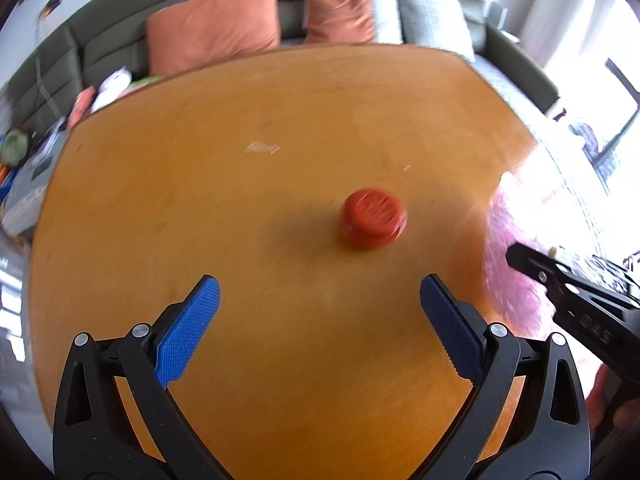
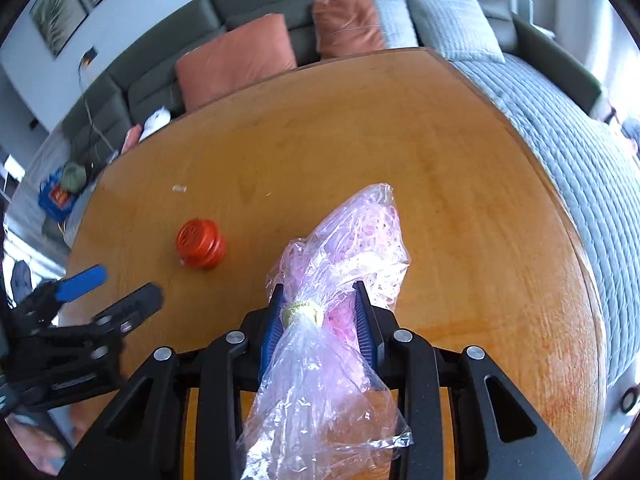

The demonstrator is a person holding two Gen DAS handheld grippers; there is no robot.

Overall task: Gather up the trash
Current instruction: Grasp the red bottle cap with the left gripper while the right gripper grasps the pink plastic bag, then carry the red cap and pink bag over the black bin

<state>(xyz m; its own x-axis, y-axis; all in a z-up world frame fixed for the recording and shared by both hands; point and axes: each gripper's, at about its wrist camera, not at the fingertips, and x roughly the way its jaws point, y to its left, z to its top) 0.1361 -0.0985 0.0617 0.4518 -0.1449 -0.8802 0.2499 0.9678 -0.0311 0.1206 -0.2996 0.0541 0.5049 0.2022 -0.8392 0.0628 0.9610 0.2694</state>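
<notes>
A clear plastic bag [image 2: 340, 264] stuffed with pink shreds is gripped at its neck by the right claw [image 2: 318, 320], whose jaws are drawn in against the bunched film just beside a yellowish tie; the bag's full end rests on the orange-brown wooden worktop [image 2: 460, 200] ahead of the claw, while its loose tail hangs back between the arms. The left claw [image 1: 320, 304] is held wide open over the worktop, with nothing between its blue pads, and is aimed toward a red ribbed cap [image 1: 375, 217] that sits alone near the middle of the surface. The step in hand is judged to be the securing of the bag, with the cap lined up as the next piece of trash. For that, the open claw would need to be brought forward and slightly to its right until the cap lies between the pads, then closed on its low sides. A small scrap of clear film [image 1: 262, 147] lies farther back and is yet to be collected. Nothing stands between the left claw and the cap; the bag and the right claw are close on one side, so crowding is the only likely hindrance. A sofa with orange cushions [image 1: 212, 26] lies beyond the far edge.
</notes>
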